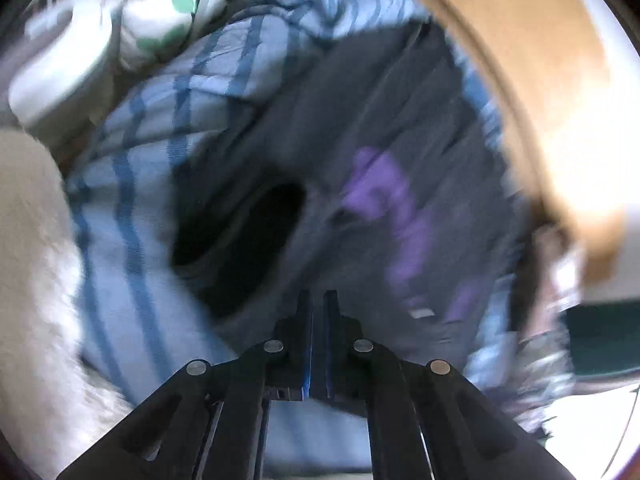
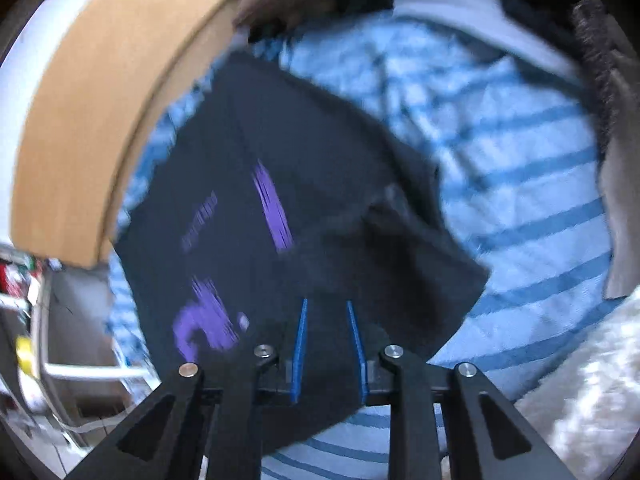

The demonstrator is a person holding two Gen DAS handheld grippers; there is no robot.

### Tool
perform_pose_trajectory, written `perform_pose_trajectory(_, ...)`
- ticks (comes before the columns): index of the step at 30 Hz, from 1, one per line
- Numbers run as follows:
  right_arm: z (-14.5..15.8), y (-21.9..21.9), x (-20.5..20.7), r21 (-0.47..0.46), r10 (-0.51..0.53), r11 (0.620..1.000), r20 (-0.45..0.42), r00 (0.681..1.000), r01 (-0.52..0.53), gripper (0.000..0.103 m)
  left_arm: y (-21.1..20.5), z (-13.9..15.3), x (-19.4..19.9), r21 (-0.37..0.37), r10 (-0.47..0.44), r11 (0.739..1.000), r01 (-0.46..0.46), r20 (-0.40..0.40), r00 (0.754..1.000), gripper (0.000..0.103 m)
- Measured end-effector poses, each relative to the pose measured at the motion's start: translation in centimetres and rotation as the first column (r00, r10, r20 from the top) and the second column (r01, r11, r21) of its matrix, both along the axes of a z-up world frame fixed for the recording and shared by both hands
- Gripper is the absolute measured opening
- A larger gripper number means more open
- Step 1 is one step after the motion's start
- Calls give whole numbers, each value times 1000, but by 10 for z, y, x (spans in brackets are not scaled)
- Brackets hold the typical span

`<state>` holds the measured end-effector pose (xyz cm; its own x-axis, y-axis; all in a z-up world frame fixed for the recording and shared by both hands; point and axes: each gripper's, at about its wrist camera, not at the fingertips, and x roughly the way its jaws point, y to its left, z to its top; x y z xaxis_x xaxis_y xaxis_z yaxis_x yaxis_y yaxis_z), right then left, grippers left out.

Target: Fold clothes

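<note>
The left gripper (image 1: 319,300), at the bottom centre of its view, has its two blue-edged fingers drawn almost together; whether a pinch of cloth sits between them cannot be told through the blur, though the dark fabric lies right at the tips. The right gripper (image 2: 326,308), bottom centre of its view, stands partly open, and the dark cloth runs between its fingers and down past them, but the pads do not visibly press on it.

Outward from both claws spreads the black T-shirt (image 2: 304,208), lying on a blue striped bedcover (image 2: 520,168) that fills the right and lower parts of the right wrist view. A curved wooden bed frame (image 2: 92,120) arcs along the upper left there, and along the upper right in the left wrist view.

The folding looks barely begun or midway: the shirt shows a slanted, roughly four-sided outline with one flap doubled over near its right corner, yet it is rumpled. In the left wrist view an open hole, the neck or a sleeve, gapes left of centre. Squaring and the final folds appear still to do.

The shirt is soft, dark, with smeared purple print (image 2: 272,204).
</note>
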<state>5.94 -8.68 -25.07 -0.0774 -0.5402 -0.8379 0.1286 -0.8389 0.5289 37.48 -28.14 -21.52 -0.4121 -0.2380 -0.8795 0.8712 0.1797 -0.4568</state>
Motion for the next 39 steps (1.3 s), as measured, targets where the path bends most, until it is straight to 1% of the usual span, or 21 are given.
perform_pose_trajectory(2,-13,-4,-4,32,16,999,18,1000,-17,24,-6,-14,5,15,18,1000,-20,108,994,5)
perform_pose_trajectory(4,-23,0,-16,69,-1,998,14,1000,0,24,-15,-28,21,53,67,996,-72,93,993,5)
perform_pose_trajectory(5,-26,4,-25,88,-16,996,8,1000,15,24,-21,-37,27,91,73,993,-81,86,994,5)
perform_pose_trajectory(6,-29,8,-33,103,-30,994,2,1000,30,24,-25,-44,28,105,72,991,-80,83,994,5)
perform_pose_trajectory(7,-31,11,-42,117,-41,992,-1,999,41,20,-26,-50,27,106,68,991,-78,95,993,5)
perform_pose_trajectory(9,-39,12,-53,125,-42,991,27,999,38,20,-22,-51,20,69,63,995,-73,146,987,5)
perform_pose_trajectory(12,-43,9,-59,115,-43,993,45,998,38,21,-18,-36,15,81,70,993,-84,159,985,5)
perform_pose_trajectory(15,-23,17,-57,-11,-90,996,52,995,91,24,-18,-2,8,46,52,997,-55,66,996,5)
perform_pose_trajectory(17,-6,17,-54,-63,-86,994,12,996,86,24,-19,4,-5,24,2,1000,-3,45,999,5)
perform_pose_trajectory(20,4,0,-54,-59,-8,998,-27,1000,7,24,-21,12,-25,-11,-75,997,75,17,997,5)
perform_pose_trajectory(22,-3,-13,-51,-19,46,999,-35,998,-47,24,-19,1,-39,2,-108,994,108,-24,994,5)
perform_pose_trajectory(25,-23,-27,-53,48,92,995,-20,996,-91,23,-30,-23,-58,8,-156,988,156,79,985,5)
perform_pose_trajectory(27,-34,-25,-61,72,70,995,-14,997,-69,23,-36,-38,-53,43,-143,989,140,91,985,5)
perform_pose_trajectory(28,-38,-19,-66,57,48,997,3,999,-48,19,-38,-45,-51,60,-136,990,131,97,986,5)
perform_pose_trajectory(30,-46,-8,-77,27,5,1000,33,999,-6,19,-38,-49,-41,83,-104,991,100,40,994,5)
perform_pose_trajectory(32,-37,1,-72,-8,-25,1000,34,999,25,21,-35,-48,-31,101,-78,992,79,-15,997,5)
perform_pose_trajectory(33,-32,6,-70,-26,-40,999,34,999,41,24,-32,-46,-28,105,-73,992,76,-32,997,5)
perform_pose_trajectory(35,-18,13,-64,-28,-62,998,4,998,62,36,-22,-39,-20,107,-72,991,82,-98,993,6)
perform_pose_trajectory(36,-13,14,-62,-24,-63,998,-8,998,63,37,-17,-36,-16,108,-71,990,85,-131,989,10)
perform_pose_trajectory(38,-2,17,-61,-12,-65,998,-29,997,65,37,-8,-28,-6,103,-70,991,90,-183,981,53)
perform_pose_trajectory(39,4,18,-60,-18,-67,998,-38,997,67,37,-4,-23,1,91,-56,993,76,-205,977,60)
